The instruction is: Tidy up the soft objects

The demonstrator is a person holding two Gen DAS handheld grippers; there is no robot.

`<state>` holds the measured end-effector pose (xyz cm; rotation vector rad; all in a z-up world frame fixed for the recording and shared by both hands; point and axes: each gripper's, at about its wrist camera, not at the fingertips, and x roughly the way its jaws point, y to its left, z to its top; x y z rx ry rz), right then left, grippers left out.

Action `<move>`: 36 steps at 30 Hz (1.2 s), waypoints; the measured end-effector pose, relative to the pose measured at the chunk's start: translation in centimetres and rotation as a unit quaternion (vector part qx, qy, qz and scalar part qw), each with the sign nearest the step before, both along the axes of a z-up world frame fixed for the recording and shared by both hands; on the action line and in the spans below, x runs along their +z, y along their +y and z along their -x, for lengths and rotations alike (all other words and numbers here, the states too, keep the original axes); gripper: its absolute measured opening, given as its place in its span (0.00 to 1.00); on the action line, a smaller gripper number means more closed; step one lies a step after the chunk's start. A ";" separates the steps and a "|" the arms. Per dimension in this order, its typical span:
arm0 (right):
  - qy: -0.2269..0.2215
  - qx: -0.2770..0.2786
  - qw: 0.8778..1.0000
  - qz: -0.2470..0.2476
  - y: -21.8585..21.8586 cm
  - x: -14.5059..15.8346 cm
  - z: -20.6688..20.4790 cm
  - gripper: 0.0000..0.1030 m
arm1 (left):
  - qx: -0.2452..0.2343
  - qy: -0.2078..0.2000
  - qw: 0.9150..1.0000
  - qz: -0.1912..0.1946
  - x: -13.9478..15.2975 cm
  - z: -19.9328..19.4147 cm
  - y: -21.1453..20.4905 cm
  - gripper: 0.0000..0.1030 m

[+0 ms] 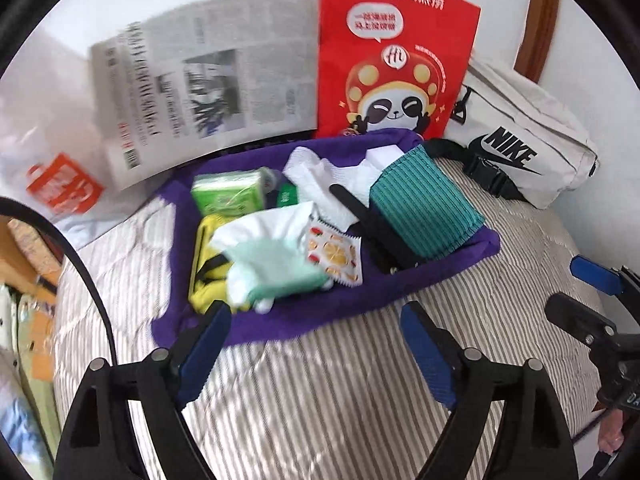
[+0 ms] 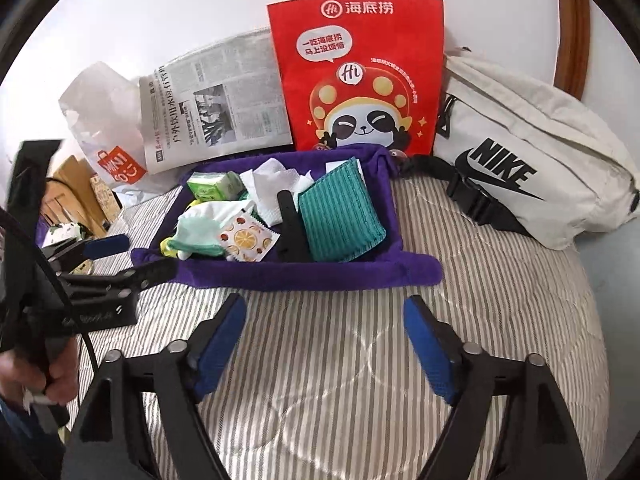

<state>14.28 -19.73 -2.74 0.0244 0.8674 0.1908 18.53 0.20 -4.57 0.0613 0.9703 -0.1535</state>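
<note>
A striped bed [image 2: 320, 360] holds a purple fabric tray [image 2: 304, 272] filled with soft things: from left, a green tissue pack [image 2: 212, 186], a mint cloth [image 2: 196, 232], white tissue [image 2: 276, 184], a teal ribbed cloth [image 2: 340, 216]. The left tongs [image 1: 316, 344] gape wide and empty at the tray's near left corner, seemingly nearer. The right tongs [image 2: 324, 340] stand wide, empty, just short of its long near edge.

Purple fabric tray [image 2: 288, 270] heaped with soft items
</note>
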 end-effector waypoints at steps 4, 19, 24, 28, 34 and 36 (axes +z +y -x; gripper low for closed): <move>-0.016 -0.004 1.000 0.012 1.0 1.4 1.9 0.91 | 0.027 -0.015 1.000 0.005 1.2 3.2 1.4 0.90; -0.025 -0.018 0.998 0.047 2.3 1.6 8.0 1.00 | 0.085 -0.078 0.993 -0.006 4.5 13.5 2.7 0.90; -0.037 -0.015 0.998 0.058 2.5 2.0 9.2 1.00 | 0.090 -0.084 0.992 -0.002 4.5 15.2 2.6 0.90; -0.039 -0.012 0.997 0.061 2.7 2.1 9.7 1.00 | 0.097 -0.085 0.992 0.000 4.7 15.9 2.7 0.90; -0.043 -0.014 0.997 0.062 2.6 2.6 10.3 1.00 | 0.100 -0.092 0.991 -0.002 5.1 16.7 2.6 0.90; -0.043 -0.018 0.997 0.061 2.5 2.7 10.3 1.00 | 0.101 -0.093 0.991 -0.003 5.2 16.8 2.5 0.90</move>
